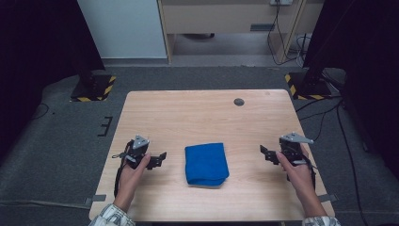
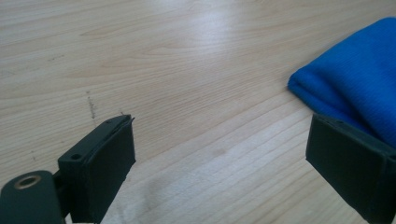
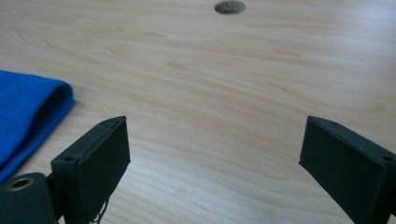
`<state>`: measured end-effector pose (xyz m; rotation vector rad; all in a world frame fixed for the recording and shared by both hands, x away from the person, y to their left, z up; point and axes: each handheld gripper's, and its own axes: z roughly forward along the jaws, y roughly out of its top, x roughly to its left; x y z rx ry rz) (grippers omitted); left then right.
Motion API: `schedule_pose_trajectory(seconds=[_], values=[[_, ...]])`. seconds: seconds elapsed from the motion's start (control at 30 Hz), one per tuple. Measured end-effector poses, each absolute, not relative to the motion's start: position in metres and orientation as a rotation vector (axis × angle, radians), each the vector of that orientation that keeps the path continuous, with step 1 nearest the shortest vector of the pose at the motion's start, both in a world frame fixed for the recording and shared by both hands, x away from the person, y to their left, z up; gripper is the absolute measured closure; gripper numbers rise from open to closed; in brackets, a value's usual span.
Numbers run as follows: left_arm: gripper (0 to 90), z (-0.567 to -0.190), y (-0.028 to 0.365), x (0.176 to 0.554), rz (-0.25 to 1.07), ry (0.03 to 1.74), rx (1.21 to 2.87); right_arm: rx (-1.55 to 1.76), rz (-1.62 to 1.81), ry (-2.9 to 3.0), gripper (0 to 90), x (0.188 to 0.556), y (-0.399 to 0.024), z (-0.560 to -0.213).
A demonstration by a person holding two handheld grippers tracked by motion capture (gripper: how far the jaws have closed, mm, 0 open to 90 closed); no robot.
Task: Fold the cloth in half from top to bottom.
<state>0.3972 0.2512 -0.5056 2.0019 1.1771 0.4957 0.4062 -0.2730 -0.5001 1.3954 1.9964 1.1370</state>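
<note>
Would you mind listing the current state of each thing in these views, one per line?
blue cloth: folded, lying flat on the table, untouched.
left gripper: jaws open, empty, beside the cloth's left edge.
right gripper: jaws open, empty, apart from the cloth's right edge.
table: bare wood, with a small round hole near its far edge.

A bright blue folded cloth (image 1: 206, 164) lies at the frame's centre on a pale wood-grain bench (image 1: 197, 113). Both grippers are black with grey plates: left gripper (image 1: 159, 157), right gripper (image 1: 265, 152). The sleeves at the bottom edge are plaid.
</note>
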Motion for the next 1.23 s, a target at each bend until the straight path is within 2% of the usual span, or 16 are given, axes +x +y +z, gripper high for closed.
schedule_pose_trajectory(seconds=[0.27, 0.77, 0.83, 1.23], values=[[7.1, -0.519, 0.269, 0.411, 0.502, 1.258, 2.015, 1.482, 1.074, 2.034, 9.1, 0.415, -0.282, -0.518], [5.9, -0.534, 0.256, 0.420, 0.498, 1.249, 2.101, 1.519, 0.962, 2.054, 7.2, 0.427, -0.277, -0.538], [2.8, -0.535, 0.254, 0.420, 0.498, 1.240, 2.108, 1.502, 0.935, 2.059, 6.3, 0.427, -0.273, -0.538], [0.3, -0.537, 0.254, 0.419, 0.505, 1.224, 2.095, 1.462, 0.874, 2.087, 4.8, 0.426, -0.263, -0.539]])
